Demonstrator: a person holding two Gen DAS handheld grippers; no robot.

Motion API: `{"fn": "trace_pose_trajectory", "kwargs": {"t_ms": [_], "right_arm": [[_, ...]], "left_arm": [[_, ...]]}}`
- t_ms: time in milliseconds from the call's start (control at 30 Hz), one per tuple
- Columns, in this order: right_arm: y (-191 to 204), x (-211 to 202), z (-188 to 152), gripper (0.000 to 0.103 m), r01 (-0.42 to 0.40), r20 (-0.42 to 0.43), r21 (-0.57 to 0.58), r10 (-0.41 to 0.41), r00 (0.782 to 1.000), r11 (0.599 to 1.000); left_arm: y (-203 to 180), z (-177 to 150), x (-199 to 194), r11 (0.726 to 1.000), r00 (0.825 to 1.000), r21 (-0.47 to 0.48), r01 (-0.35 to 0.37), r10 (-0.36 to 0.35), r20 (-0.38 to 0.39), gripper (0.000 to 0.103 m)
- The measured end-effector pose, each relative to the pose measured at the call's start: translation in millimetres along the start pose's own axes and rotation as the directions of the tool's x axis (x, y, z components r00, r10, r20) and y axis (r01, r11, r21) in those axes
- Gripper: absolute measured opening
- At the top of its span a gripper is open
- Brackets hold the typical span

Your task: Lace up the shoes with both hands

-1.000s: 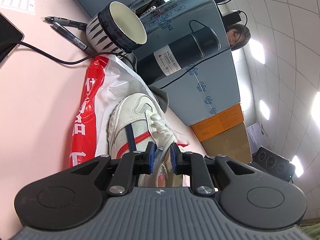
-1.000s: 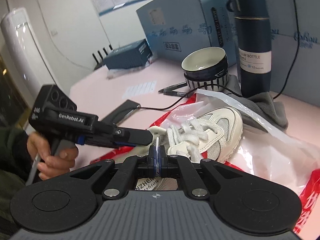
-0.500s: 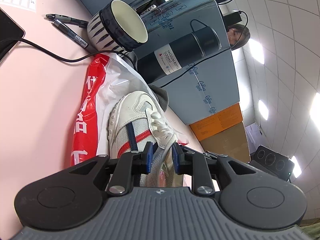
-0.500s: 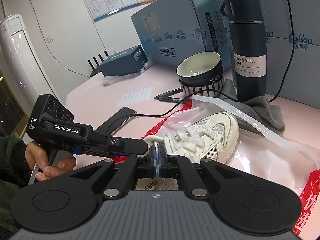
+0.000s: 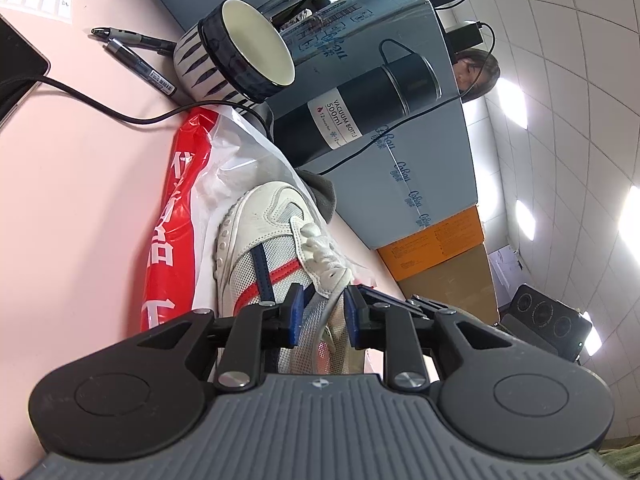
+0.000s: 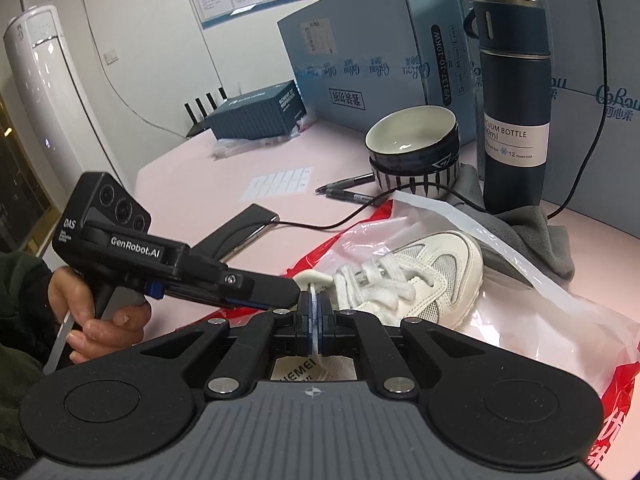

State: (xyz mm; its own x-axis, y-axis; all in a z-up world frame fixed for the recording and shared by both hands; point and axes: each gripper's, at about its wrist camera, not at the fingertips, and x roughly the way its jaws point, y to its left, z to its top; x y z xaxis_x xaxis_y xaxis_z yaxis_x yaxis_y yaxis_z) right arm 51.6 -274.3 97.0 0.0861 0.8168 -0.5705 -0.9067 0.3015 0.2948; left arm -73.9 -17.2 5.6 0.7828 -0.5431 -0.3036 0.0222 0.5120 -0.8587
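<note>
A white sneaker [image 5: 260, 248] with a red and a navy stripe lies on a red-and-white plastic bag [image 5: 176, 208] on the pink table. In the left wrist view my left gripper [image 5: 322, 314] stands slightly open at the shoe's side. A white lace [image 5: 329, 308] runs loosely through the gap and neither pad presses on it. In the right wrist view my right gripper [image 6: 315, 312] is shut on a white lace end [image 6: 313, 294] just behind the sneaker [image 6: 432, 268]. A hand holds the left gripper [image 6: 292, 292], whose tips reach the shoe's opening from the left.
Behind the shoe stand stacked striped bowls [image 6: 412, 148], a dark vacuum bottle [image 6: 512, 120] on a grey cloth [image 6: 532, 232] and large blue boxes [image 6: 360, 48]. Two pens [image 6: 348, 192], a black cable [image 6: 320, 224] and a flat dark device [image 6: 240, 228] lie left of the bag.
My left gripper's jaws stand a little wider apart around the lace than a second ago. The right gripper stays shut on the lace and neither hand has shifted noticeably.
</note>
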Motion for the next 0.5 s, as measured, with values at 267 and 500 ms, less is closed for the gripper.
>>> {"fn": "trace_pose_trajectory", "kwargs": {"t_ms": [267, 500], "right_arm": [[-0.3, 1.9, 0.8, 0.002, -0.001, -0.001, 0.004, 0.001, 1.000, 1.000], [1.1, 9.3, 2.6, 0.002, 0.003, 0.001, 0.002, -0.003, 1.000, 1.000]], "left_arm": [[0.5, -0.3, -0.5, 1.000, 1.000, -0.004, 0.005, -0.005, -0.001, 0.020], [-0.2, -0.4, -0.2, 1.000, 1.000, 0.002, 0.006, -0.006, -0.002, 0.021]]}}
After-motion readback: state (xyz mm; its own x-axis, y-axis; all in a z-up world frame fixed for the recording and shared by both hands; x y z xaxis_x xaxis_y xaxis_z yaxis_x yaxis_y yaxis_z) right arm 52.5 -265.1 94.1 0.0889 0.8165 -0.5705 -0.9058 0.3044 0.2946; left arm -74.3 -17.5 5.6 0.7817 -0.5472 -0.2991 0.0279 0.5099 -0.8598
